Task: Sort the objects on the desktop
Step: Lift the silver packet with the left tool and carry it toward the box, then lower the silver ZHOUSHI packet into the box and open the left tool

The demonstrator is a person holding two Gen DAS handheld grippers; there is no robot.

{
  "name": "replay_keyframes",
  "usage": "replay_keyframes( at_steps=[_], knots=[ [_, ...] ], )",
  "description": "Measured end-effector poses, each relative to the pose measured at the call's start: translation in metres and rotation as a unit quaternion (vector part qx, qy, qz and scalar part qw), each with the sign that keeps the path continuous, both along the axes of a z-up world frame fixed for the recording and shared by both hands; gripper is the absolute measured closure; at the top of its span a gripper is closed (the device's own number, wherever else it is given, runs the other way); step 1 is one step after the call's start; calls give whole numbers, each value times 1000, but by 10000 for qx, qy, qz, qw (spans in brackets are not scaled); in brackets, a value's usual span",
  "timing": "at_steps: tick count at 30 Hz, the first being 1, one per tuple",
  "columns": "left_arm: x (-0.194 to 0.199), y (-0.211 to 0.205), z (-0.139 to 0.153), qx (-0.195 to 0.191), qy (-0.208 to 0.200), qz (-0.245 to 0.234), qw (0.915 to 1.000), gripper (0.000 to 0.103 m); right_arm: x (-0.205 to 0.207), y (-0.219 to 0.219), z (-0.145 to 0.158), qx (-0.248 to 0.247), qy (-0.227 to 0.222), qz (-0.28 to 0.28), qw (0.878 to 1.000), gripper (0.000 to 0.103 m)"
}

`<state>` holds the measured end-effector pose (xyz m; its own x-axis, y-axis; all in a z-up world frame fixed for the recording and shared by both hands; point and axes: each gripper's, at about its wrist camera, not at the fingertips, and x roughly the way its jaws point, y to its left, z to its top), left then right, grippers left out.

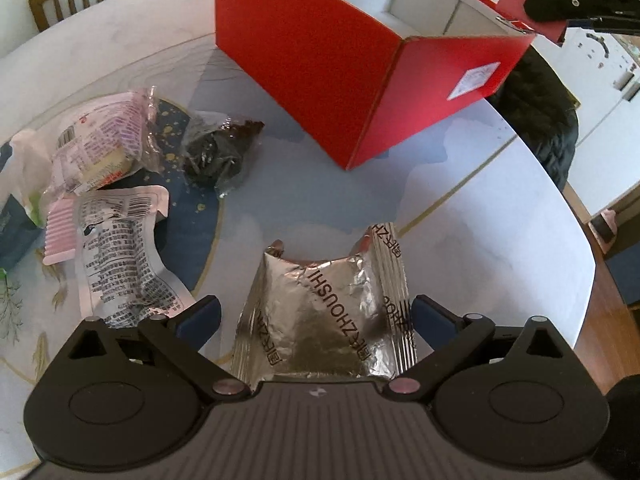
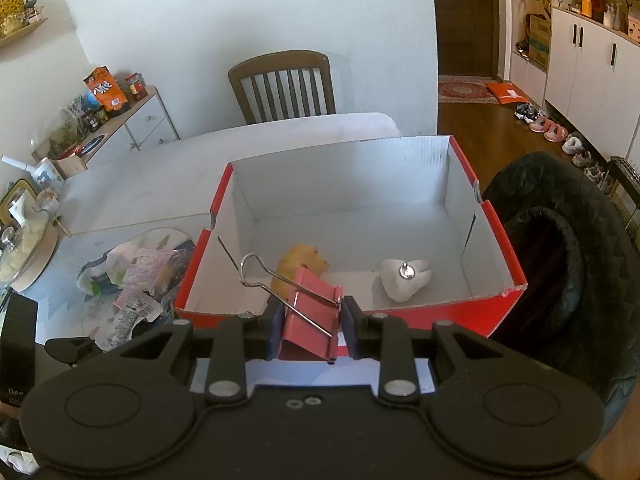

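My left gripper point(image 1: 316, 312) is open, its blue pads on either side of a crinkled silver foil packet point(image 1: 324, 312) lying on the white table point(image 1: 480, 220). My right gripper point(image 2: 311, 320) is shut on a pink binder clip point(image 2: 310, 312) and holds it over the near wall of the red box point(image 2: 440, 316); it also shows in the left wrist view point(image 1: 532, 12) above the red box point(image 1: 320, 60). Inside the box lie a yellow-brown item point(image 2: 300, 264) and a white item point(image 2: 404, 280).
To the left lie a pink-printed packet point(image 1: 100, 140), a dark snack bag point(image 1: 216, 152), a silver printed pouch point(image 1: 120, 248) and a pink comb point(image 1: 60, 232). A black jacket point(image 2: 560, 260) hangs right of the box. A wooden chair point(image 2: 284, 88) stands behind the table.
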<state>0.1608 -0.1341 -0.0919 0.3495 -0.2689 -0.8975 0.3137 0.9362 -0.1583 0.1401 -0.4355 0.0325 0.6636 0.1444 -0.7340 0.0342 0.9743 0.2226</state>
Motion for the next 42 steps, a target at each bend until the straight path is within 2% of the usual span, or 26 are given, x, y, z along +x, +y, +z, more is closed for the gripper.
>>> replay_keyframes(
  at_steps=[3,5,8,16,26,34,39,42],
  knots=[
    [1,-2,3,18,-78,42,10000,20,2,-2,1,-7,-13,12,10000,73],
    [1,-2,6,85,-124,61,9999,40,4,-3,0,-9,-10,19,10000,74],
    [3,2,8,-21,-109,172,9998,46,6,-6,0,2,6,3,10000,73],
    [7,0,29,-141,-345,254,9990,49,17,-17,-4,13,40,-64,10000,73],
    [28,-10,100,-381,-885,22,9953,49,28,-32,-5,-42,-12,-166,9999,74],
    [60,-25,139,-445,-1146,-308,9919,49,35,-43,-10,-43,-6,-199,9998,74],
    [96,-46,147,-290,-1355,-494,9891,49,41,-45,-13,-70,1,-169,9998,74],
    [124,-58,138,-247,-1265,-502,9904,49,45,-47,-16,-113,37,-153,9998,74]
  ],
)
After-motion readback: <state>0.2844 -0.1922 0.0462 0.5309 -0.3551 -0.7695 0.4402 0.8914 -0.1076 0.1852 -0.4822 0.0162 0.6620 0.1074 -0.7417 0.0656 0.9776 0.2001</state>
